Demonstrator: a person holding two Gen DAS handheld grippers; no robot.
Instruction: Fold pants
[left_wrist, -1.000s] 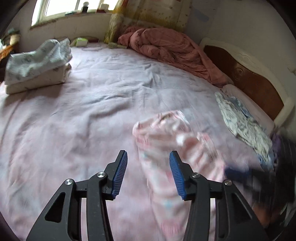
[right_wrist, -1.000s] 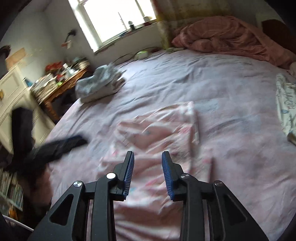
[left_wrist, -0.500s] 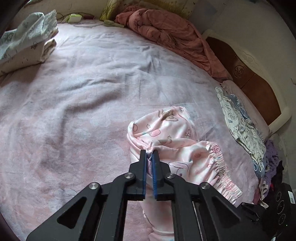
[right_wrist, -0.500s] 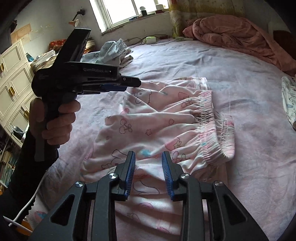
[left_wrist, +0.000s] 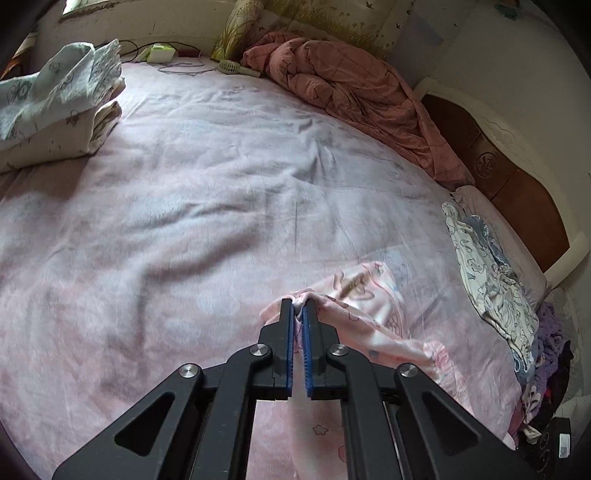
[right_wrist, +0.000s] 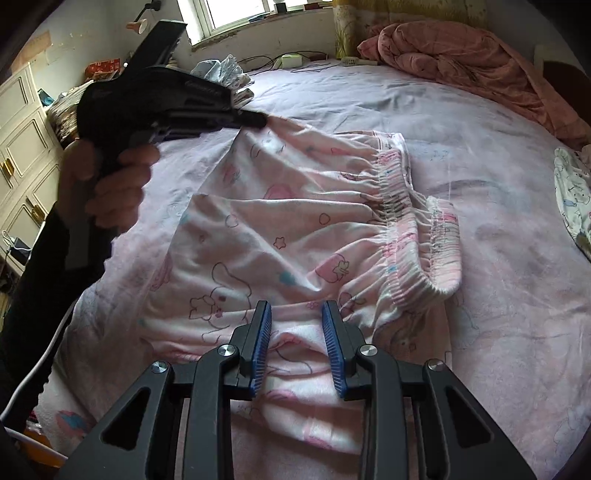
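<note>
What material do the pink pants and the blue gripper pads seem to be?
Pants: probably thin woven or knit cotton, matte; they crease softly and the elastic waistband gathers. Pads: probably rubber or soft plastic, matte blue; fine ribs show along their faces. Neither can be confirmed by sight.

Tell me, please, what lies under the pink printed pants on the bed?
Under the pants lies the pink bedsheet, showing all around them. The sheet directly beneath is covered by fabric, so nothing more can be seen. The left gripper lifts one edge.

One pants (right_wrist: 295, 229), two grippers: left gripper (left_wrist: 299, 306), right gripper (right_wrist: 297, 308).
</note>
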